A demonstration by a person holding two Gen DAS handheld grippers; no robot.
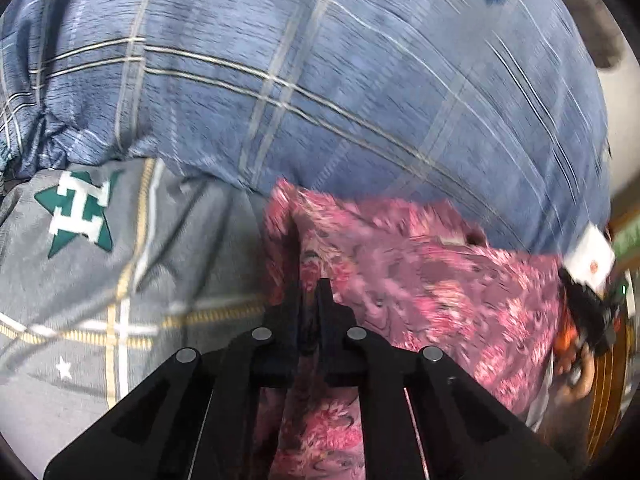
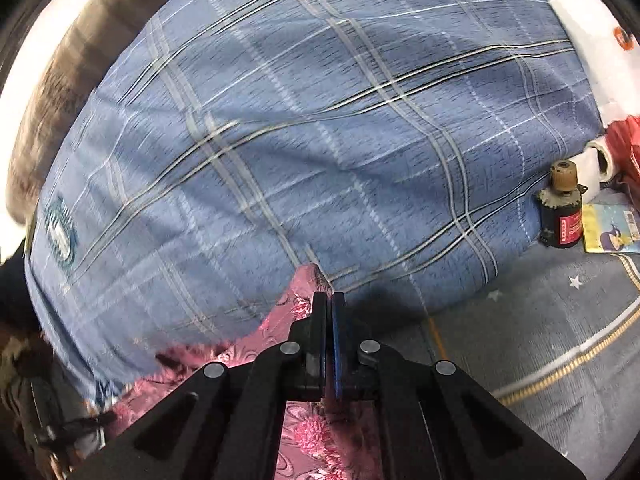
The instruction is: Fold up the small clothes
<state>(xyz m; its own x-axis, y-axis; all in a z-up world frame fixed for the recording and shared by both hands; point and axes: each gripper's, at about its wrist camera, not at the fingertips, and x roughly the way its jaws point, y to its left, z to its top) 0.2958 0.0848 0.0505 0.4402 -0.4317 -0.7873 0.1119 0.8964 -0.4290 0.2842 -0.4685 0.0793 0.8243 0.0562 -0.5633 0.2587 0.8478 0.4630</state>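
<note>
— While each claw is clenched on cloth, what do they hold?

— The left claw and the right claw each pinch an edge of the pink floral garment, likely to spread it between them for folding.

— Where does the garment lie?

— On the near part of the bed, against the big blue plaid quilt heaped beyond it, with the grey star-print sheet to its left. Far right, a red-labelled bottle stands on the bed, well apart.
</note>
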